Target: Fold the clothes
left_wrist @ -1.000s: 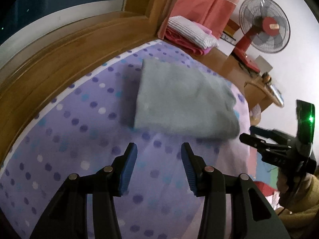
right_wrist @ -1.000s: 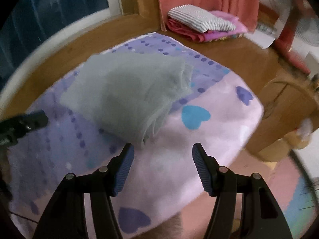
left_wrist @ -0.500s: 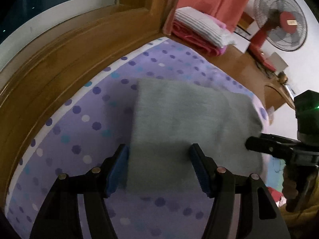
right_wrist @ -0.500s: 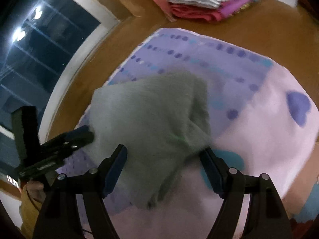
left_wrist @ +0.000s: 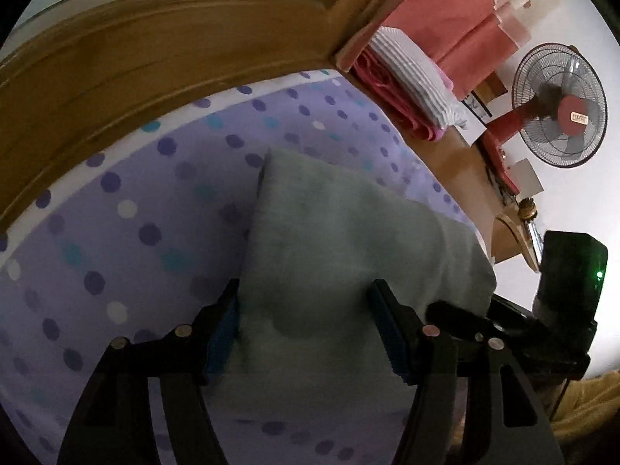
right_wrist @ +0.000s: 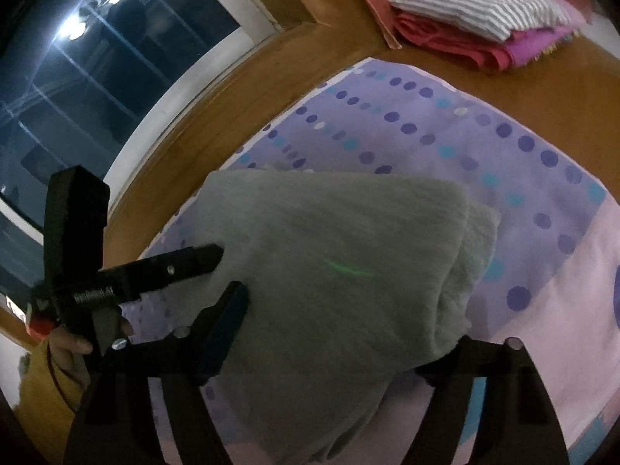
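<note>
Folded grey towel (left_wrist: 341,255) lies on the dotted purple sheet (left_wrist: 128,228). Left tool (left_wrist: 306,333) stands wide open, its fingers straddling the towel's near edge at 6 o'clock. Right tool (right_wrist: 345,333) is likewise spread wide around the towel's near corner. Red fan (left_wrist: 558,104) at 2 o'clock.
</note>
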{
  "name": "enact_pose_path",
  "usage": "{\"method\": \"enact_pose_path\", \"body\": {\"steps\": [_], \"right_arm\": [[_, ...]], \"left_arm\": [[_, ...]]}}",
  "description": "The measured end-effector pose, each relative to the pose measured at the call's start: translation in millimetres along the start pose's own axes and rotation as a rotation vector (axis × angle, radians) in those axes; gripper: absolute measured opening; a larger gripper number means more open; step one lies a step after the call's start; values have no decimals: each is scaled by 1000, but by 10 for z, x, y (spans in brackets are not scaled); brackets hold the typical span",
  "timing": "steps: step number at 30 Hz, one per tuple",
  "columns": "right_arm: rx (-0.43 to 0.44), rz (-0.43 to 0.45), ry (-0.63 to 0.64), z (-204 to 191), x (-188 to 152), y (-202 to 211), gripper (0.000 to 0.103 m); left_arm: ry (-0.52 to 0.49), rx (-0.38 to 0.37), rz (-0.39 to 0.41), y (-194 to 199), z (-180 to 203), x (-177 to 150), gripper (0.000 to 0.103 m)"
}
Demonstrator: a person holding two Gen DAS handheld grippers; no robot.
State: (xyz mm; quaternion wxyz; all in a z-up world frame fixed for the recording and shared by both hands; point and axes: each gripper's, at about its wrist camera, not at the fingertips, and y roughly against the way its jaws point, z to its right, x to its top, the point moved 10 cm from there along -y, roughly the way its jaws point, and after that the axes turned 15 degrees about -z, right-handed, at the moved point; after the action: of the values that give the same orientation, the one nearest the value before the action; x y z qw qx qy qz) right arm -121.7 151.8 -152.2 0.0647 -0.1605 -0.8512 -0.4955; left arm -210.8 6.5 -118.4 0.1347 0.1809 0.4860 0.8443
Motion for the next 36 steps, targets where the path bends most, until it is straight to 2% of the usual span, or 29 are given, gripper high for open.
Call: {"method": "enact_pose_path", "body": {"steps": [5, 8, 11, 15, 20, 25, 32, 36], "right_arm": [[64, 2, 23, 11, -2, 83, 44], [94, 8, 62, -55, -9, 185, 38], [124, 14, 101, -121, -18, 289, 37], [174, -1, 196, -398, -56, 361, 37], [257, -64, 326, -995, -178, 277, 37], [330, -149, 458, -1755, -473, 67, 37], [362, -249, 604, -2895, -1361, -280, 37], [379, -305, 667, -3515, -1893, -490, 37]], "left_arm": [[2, -6, 36, 81, 126, -79, 42], [7, -14, 61, 191, 200, -145, 39], [19, -10, 89, 323, 251, -258, 39], [76, 32, 145, 606, 177, -533, 39], [182, 109, 226, 1062, -41, -1001, 39], [344, 164, 312, 1506, -421, -1783, 39], [513, 182, 403, 1956, -953, -3031, 39], [558, 198, 425, 2242, -1355, -3674, 39]]}}
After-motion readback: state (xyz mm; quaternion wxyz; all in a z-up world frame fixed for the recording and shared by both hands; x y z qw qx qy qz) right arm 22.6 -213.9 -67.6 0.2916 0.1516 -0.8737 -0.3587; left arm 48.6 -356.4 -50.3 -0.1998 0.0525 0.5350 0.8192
